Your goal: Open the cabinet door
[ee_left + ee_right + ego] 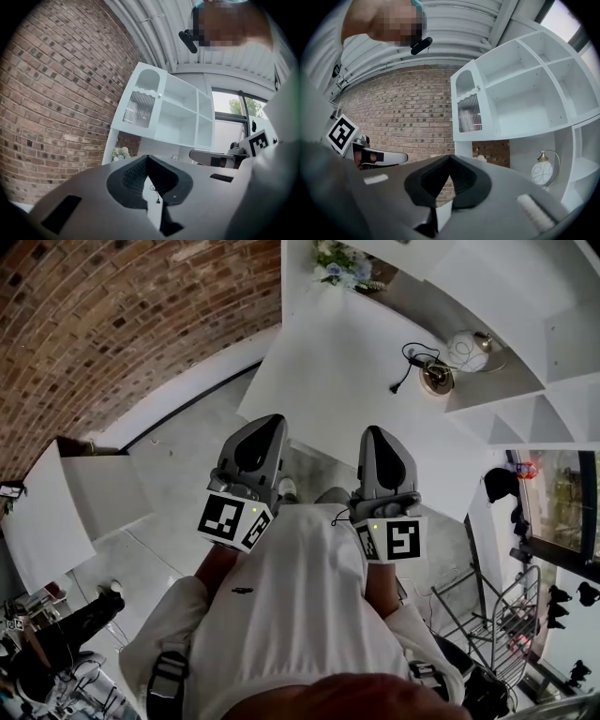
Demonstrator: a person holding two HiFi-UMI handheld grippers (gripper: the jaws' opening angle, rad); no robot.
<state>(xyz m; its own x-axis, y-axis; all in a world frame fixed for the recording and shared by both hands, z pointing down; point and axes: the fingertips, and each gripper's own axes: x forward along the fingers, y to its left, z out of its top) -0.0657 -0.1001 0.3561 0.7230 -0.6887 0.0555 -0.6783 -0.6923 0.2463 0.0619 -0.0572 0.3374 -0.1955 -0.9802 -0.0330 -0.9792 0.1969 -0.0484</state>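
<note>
The white cabinet (178, 117) stands ahead against the brick wall. Its arched door (143, 101) with ribbed glass and a small knob (160, 95) is closed at the upper left, beside open shelves. The right gripper view shows the same door (468, 110) and knob (477, 88). In the head view both grippers are held close to the person's body, well short of the cabinet's counter (347, 362). My left gripper (272, 420) and right gripper (372, 432) point forward side by side. Both are shut, jaws meeting at the tips, with nothing between them.
A globe lamp (466, 351), a loose cable with plug (412, 367) and flowers (342, 266) sit on the cabinet's counter. A white box-like piece of furniture (56, 512) stands at the left, a wire rack (506, 615) at the right. Grey floor lies between.
</note>
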